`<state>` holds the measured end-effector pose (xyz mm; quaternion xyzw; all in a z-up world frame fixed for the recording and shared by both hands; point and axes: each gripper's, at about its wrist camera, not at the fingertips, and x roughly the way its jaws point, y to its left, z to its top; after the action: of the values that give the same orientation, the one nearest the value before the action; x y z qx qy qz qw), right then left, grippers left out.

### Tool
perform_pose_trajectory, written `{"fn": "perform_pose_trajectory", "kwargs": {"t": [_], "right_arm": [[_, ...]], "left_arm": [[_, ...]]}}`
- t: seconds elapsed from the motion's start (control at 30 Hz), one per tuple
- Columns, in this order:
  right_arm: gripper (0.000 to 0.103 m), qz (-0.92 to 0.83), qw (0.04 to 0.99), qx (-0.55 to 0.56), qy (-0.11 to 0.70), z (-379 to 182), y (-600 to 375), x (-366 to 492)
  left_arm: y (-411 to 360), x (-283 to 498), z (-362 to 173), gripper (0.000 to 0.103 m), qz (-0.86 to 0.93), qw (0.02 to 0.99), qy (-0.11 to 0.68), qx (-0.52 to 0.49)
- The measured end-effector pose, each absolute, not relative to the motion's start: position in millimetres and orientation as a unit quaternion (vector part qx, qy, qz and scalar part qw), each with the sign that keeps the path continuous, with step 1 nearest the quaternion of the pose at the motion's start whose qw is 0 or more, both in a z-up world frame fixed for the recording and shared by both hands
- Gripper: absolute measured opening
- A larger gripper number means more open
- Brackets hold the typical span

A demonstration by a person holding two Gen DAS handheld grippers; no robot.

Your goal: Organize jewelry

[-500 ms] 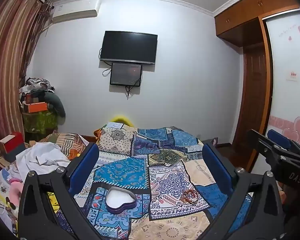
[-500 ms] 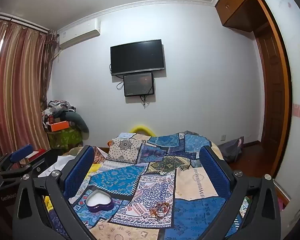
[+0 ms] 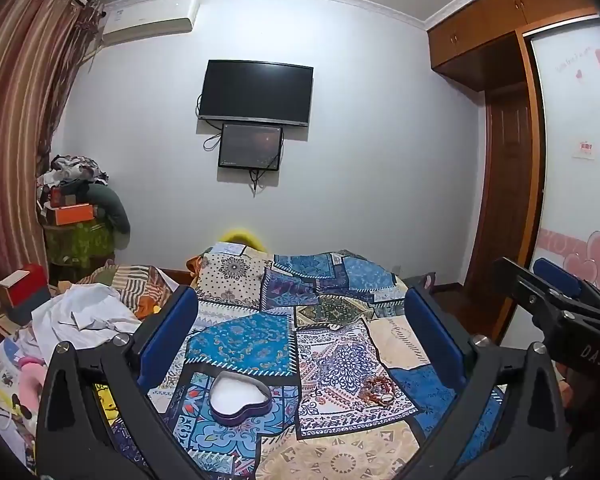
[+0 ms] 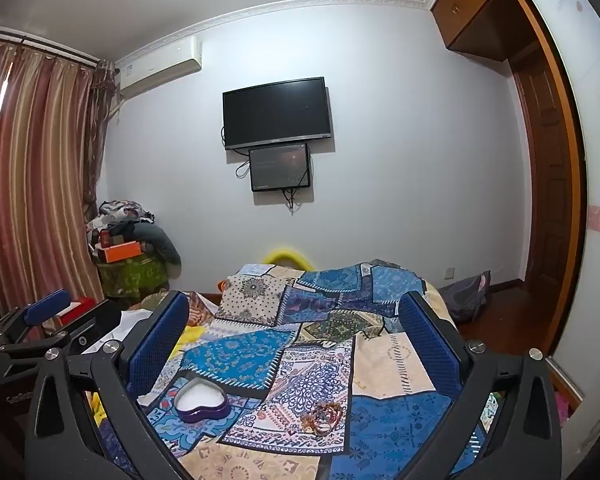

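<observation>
A purple heart-shaped tin [image 3: 240, 398] [image 4: 201, 400] with a white inside lies open on the patchwork bedspread [image 3: 240, 340] [image 4: 392, 432]. To its right sits a small heap of jewelry [image 3: 376, 391] [image 4: 323, 416], beads and rings tangled together. My left gripper [image 3: 300, 340] hovers above the bed, open, nothing between its blue pads. My right gripper [image 4: 294, 340] is likewise open and holds nothing. In the left wrist view the right gripper [image 3: 556, 300] shows at the right edge; in the right wrist view the left gripper [image 4: 40, 320] shows at the left edge.
White clothing [image 3: 84, 316] and striped fabric lie on the bed's left side. A cluttered stack with an orange box [image 3: 70, 212] stands in the far left corner by the curtain [image 4: 32, 184]. A wooden wardrobe [image 3: 512, 200] lines the right wall, with a bag [image 4: 468, 292] on the floor.
</observation>
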<state>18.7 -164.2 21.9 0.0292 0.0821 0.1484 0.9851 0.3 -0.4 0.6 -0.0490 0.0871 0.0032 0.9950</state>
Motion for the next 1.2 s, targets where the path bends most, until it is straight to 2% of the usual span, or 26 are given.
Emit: {"fn": "perform_pose_trajectory", "kwargs": {"t": [1.2], "right_arm": [[0.103,0.147,0.985,0.031,0.087,19.0,-171.5,20.5]], "left_arm": [[-0.4,0.2,-2.4,0.103,0.009,0.995,0.088,-0.052]]}}
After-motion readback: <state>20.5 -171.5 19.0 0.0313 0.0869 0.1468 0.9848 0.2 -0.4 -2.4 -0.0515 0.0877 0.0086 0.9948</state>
